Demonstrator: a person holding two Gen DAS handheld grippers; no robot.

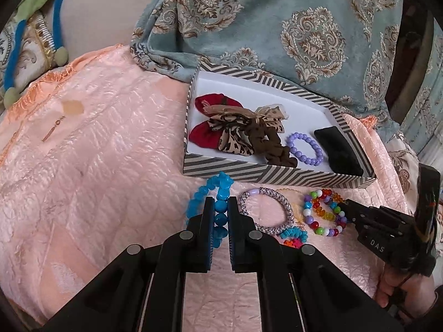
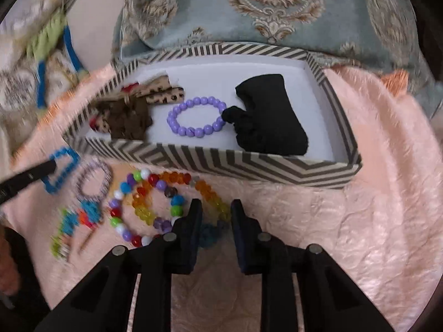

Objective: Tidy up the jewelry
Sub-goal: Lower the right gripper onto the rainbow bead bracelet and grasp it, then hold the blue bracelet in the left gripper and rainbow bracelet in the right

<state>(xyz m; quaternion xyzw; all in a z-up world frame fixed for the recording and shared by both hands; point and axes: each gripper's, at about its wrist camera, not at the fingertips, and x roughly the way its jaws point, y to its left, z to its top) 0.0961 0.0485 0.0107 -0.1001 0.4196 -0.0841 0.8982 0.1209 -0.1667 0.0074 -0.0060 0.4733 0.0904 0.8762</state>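
Observation:
A striped box (image 1: 277, 172) (image 2: 210, 163) lies on the pink bedspread. It holds scrunchies (image 1: 238, 130), a purple bead bracelet (image 1: 304, 149) (image 2: 196, 116) and a black pouch (image 1: 337, 149) (image 2: 268, 116). My left gripper (image 1: 221, 202) is shut on a blue bead bracelet (image 1: 221, 193) just in front of the box. My right gripper (image 2: 216, 207) is open, its jaws astride part of a rainbow crystal bracelet (image 2: 210, 193) (image 1: 329, 210). A multicolour bead bracelet (image 2: 138, 210) (image 1: 318, 221) and a lilac braided bracelet (image 1: 268, 210) (image 2: 94, 179) lie beside it.
A blue-grey patterned cushion (image 1: 277, 22) stands behind the box. Small coloured hair ties (image 1: 293, 235) (image 2: 80, 218) lie near the bracelets. A thin gold piece (image 1: 51, 131) lies on the bedspread at far left. Blue and green cords (image 1: 16, 41) hang at the left.

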